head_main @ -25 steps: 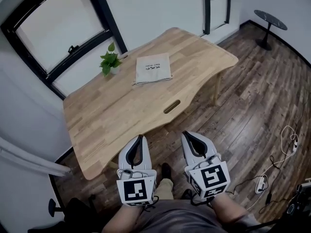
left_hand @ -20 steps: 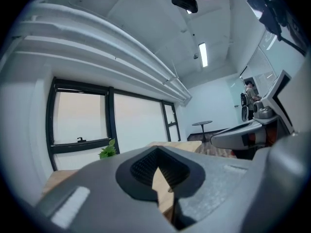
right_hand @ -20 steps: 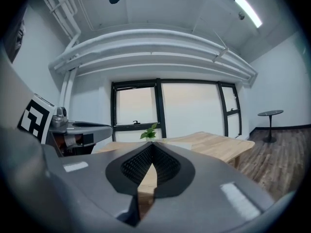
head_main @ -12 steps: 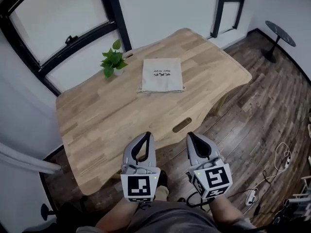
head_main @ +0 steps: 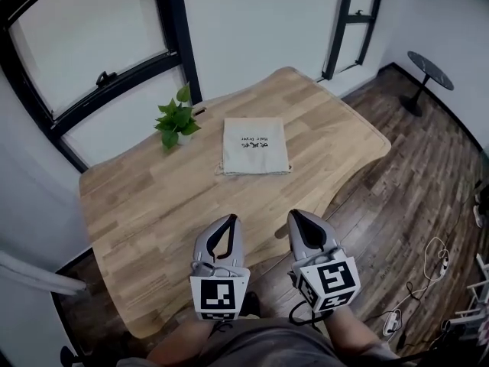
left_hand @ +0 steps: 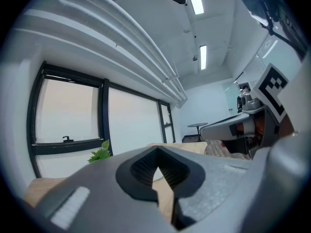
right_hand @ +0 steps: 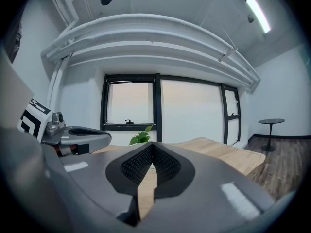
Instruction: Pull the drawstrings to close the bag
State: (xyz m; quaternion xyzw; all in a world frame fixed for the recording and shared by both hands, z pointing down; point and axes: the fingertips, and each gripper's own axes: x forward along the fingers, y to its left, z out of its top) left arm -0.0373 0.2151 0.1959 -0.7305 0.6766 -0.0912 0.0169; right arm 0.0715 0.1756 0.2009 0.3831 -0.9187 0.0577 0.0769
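Table (head_main: 145,197): light wood planks, matte, rounded wavy outline, oval slot near the front edge. Bag (head_main: 256,145): pale cloth, flat, rectangular, small dark print at centre. Position: mid-table toward the far side, just right of a potted plant (head_main: 176,121), not touching it. Drawstring (head_main: 219,171) ends visible at the bag's near corners. Floor (head_main: 397,182): dark wood boards.

Left gripper (head_main: 226,222) and right gripper (head_main: 299,216): grey shells, black ribbed pads, marker cubes at the rear. Side by side above the table's near edge, well apart from the bag. Jaws pressed together on both, tips meeting, nothing pinched.

Head view only: bag, full table outline, cables (head_main: 439,254) on the floor at right. Left gripper view only: ceiling strip lights (left_hand: 202,57), with the right gripper alongside. Right gripper view: plant leaves against the black-framed window (right_hand: 131,103), round side table (right_hand: 271,122) at far right.

Open tabletop between grippers and bag. Wall and window close behind the far table edge. Open floor to the right.
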